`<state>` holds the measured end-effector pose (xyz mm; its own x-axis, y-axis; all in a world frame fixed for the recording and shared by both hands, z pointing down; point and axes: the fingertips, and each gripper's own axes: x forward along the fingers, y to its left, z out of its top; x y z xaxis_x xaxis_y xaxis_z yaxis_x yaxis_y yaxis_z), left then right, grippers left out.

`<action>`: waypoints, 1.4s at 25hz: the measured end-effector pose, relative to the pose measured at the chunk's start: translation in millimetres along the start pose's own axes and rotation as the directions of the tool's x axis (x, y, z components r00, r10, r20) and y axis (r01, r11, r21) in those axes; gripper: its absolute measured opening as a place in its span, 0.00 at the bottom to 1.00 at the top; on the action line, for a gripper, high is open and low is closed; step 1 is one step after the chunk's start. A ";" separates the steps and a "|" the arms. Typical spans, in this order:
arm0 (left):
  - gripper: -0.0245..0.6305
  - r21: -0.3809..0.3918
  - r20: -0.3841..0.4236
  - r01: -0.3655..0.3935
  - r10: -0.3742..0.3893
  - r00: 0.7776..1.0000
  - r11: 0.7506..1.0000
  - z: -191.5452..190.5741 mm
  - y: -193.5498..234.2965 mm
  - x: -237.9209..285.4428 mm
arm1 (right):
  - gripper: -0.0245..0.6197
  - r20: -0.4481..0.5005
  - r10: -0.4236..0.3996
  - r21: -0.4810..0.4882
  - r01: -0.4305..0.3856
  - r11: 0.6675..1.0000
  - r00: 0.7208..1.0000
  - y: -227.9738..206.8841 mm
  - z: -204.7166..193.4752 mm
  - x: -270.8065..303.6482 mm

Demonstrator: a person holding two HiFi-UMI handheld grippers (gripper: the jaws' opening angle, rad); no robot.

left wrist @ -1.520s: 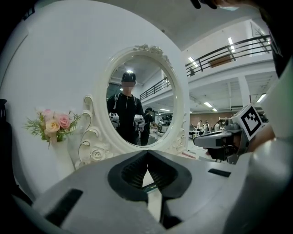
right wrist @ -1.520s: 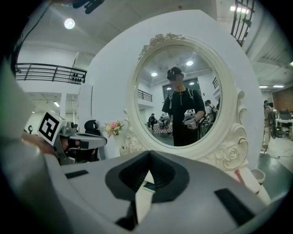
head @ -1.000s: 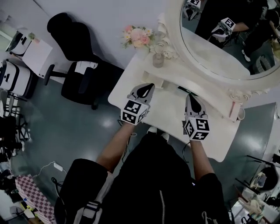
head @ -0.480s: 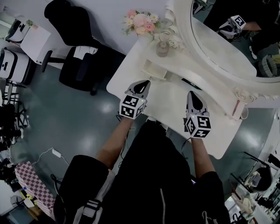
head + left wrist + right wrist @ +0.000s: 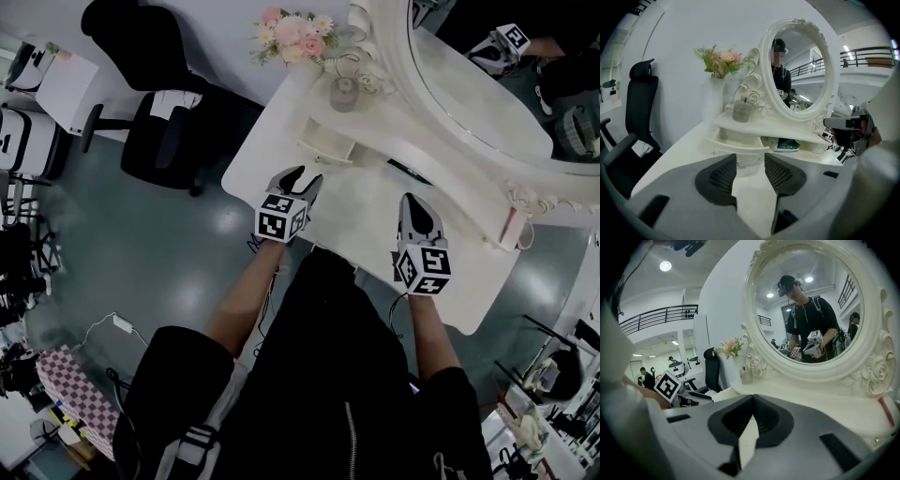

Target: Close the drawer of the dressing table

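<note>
Drawer (image 5: pixel 327 145) first: in the head view it stands pulled out of the dressing table (image 5: pixel 249 176), below the shelf, at about one o'clock from your left gripper (image 5: pixel 302 176). Your right gripper (image 5: pixel 415 201) sits over the table top at three o'clock from the left one, well apart from the drawer. The mirror (image 5: pixel 473 89) fills the two o'clock corner, with flowers (image 5: pixel 291 37) at twelve and a black chair (image 5: pixel 155 131) at ten, on the floor.

Over to the left gripper view: your jaws have just been opening and now stand released, with only bare table top between them. The open drawer is dead ahead at twelve, near the tips but not touching them, its front facing you. A grey jar (image 5: pixel 742 111) stands on the shelf above it.

Right gripper view now: your jaws are clenched tip to tip, grasping nothing, and they point at the base of the mirror frame.
</note>
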<state>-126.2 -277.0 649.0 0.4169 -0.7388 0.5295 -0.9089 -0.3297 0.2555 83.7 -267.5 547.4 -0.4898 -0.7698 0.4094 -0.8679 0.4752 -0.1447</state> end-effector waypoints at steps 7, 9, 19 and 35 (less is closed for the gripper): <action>0.33 -0.103 -0.063 -0.001 -0.006 0.998 0.995 -16.7 20.1 33.7 | 0.04 -0.010 -0.037 0.007 0.038 0.999 0.999 -14.6 -0.2 -6.0; 0.33 -0.158 -0.078 -0.005 -0.008 0.997 0.987 -23.6 25.6 43.3 | 0.04 -0.015 -0.054 0.013 0.054 0.998 0.998 -21.0 -3.1 -9.7; 0.27 -0.342 -0.083 -0.012 -0.018 0.996 0.939 -36.0 38.4 67.5 | 0.04 -0.034 -0.136 0.043 0.137 0.990 0.990 -54.4 -12.6 -26.5; 0.19 -0.331 -0.048 -0.005 -0.012 0.999 0.944 -25.7 35.9 67.5 | 0.04 -0.014 -0.149 0.062 0.150 0.987 0.989 -63.4 -5.6 -25.4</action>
<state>-130.3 -323.6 714.7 0.4277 -0.7057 0.5648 -0.8549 -0.1127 0.5065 151.6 -275.7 551.2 -0.3534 -0.8259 0.4393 -0.9350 0.3272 -0.1369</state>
